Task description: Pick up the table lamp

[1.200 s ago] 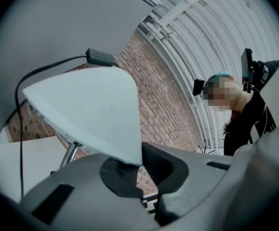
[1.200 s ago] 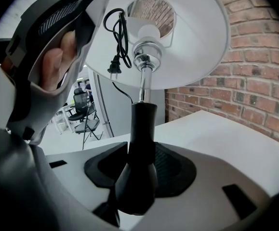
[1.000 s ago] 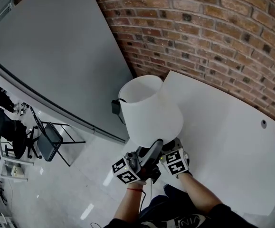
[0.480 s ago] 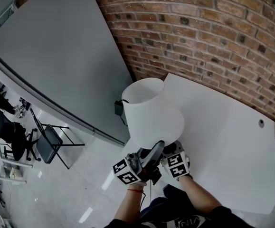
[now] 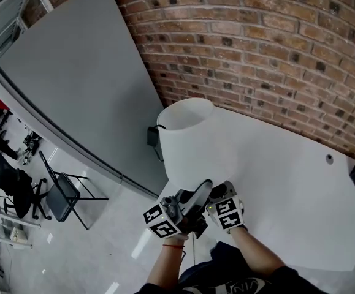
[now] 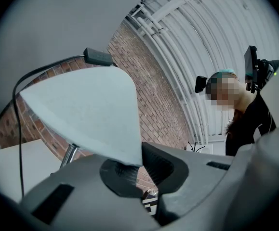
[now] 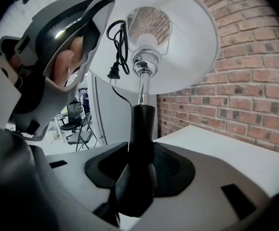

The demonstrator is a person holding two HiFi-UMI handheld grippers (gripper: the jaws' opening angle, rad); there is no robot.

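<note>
In the head view, the table lamp [image 5: 195,141] sits in the middle of the frame, over the left corner of the white table [image 5: 300,188], with its white shade tilted toward the brick wall [image 5: 275,41]. Both grippers meet just below the shade: the left gripper [image 5: 200,192] at lower centre and the right gripper [image 5: 219,195] touching it on the right. A grey panel [image 5: 73,84] fills the upper left, and a folding chair [image 5: 64,188] stands at the left edge.

In the left gripper view, the left gripper [image 6: 128,170] has its jaws pinched on the bottom rim of the shade [image 6: 88,112]. A black cord [image 6: 17,109] loops up the left side to a plug [image 6: 98,57], and a person [image 6: 250,124] stands at the right.

In the right gripper view, the right gripper [image 7: 138,170] is clamped on the lamp's black neck [image 7: 140,129]. The chrome stem [image 7: 142,88] rises from it into the shade at the top.
</note>
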